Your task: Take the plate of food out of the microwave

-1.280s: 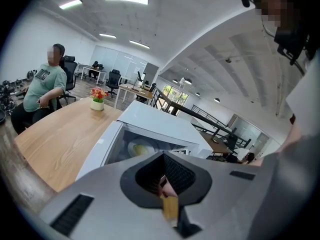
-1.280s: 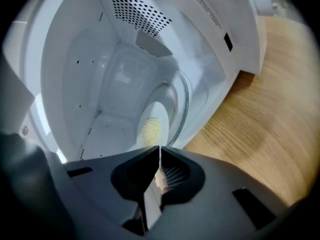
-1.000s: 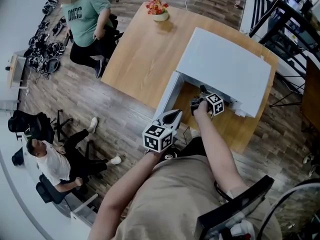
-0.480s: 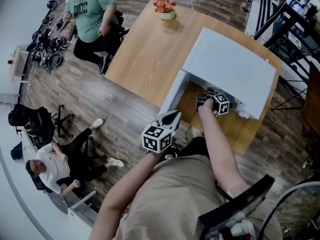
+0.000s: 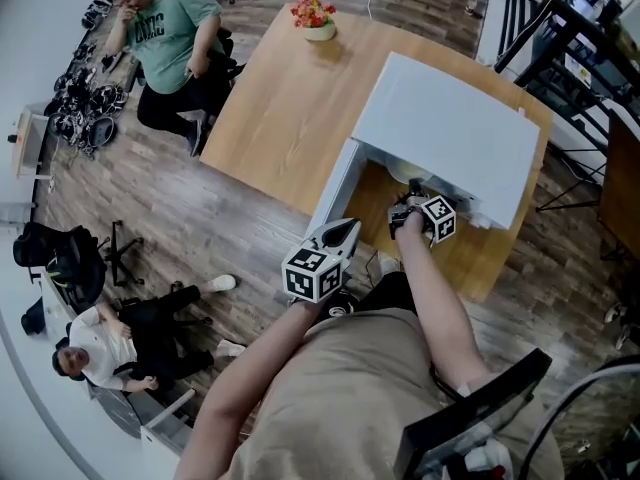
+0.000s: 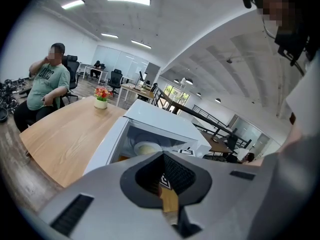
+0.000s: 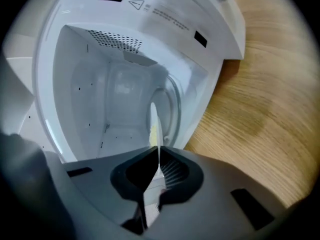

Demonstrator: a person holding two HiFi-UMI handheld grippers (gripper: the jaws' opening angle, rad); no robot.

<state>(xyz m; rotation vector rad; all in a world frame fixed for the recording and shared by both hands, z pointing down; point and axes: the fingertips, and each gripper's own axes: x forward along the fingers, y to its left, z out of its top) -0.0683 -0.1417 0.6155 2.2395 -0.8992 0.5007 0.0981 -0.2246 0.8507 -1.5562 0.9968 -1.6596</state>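
Grey left gripper (image 6: 163, 156) hangs near the white microwave's (image 5: 440, 138) open door (image 5: 335, 193), jaws together on nothing. Farther right, the right gripper's (image 7: 157, 154) jaws, just closed, clamp the rim of the plate of food (image 7: 154, 116) at the cavity's mouth.
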